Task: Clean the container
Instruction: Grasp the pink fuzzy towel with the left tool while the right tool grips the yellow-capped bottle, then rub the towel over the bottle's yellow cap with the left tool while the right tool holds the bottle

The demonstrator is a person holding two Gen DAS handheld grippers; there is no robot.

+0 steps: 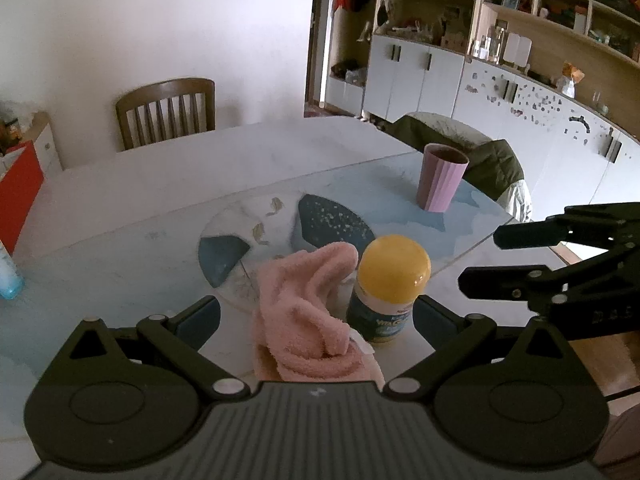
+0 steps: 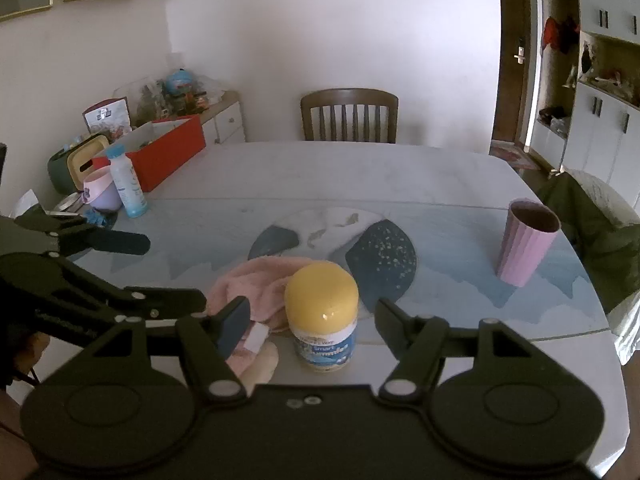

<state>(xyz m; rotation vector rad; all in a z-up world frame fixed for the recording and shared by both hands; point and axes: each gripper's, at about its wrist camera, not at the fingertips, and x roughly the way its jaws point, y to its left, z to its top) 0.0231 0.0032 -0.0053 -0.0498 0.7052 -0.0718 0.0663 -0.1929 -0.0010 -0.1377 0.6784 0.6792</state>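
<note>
A container with a yellow domed lid and a blue label (image 1: 390,288) (image 2: 323,312) stands upright on the table near its front edge. A crumpled pink towel (image 1: 308,320) (image 2: 256,280) lies against its left side. My left gripper (image 1: 316,316) is open, with the towel and the container both in front of its wide gap. My right gripper (image 2: 312,318) is also open, its fingers standing either side of the container without touching it. In the left wrist view the right gripper (image 1: 480,258) comes in from the right; in the right wrist view the left gripper (image 2: 176,272) comes in from the left.
A ribbed pink cup (image 2: 528,244) (image 1: 440,180) stands far right on the blue-patterned mat (image 2: 440,232). A white bottle with a blue cap (image 2: 126,184), a lilac bowl (image 2: 100,192) and a red box (image 2: 168,152) sit at the far left. A wooden chair (image 2: 350,116) stands behind the table.
</note>
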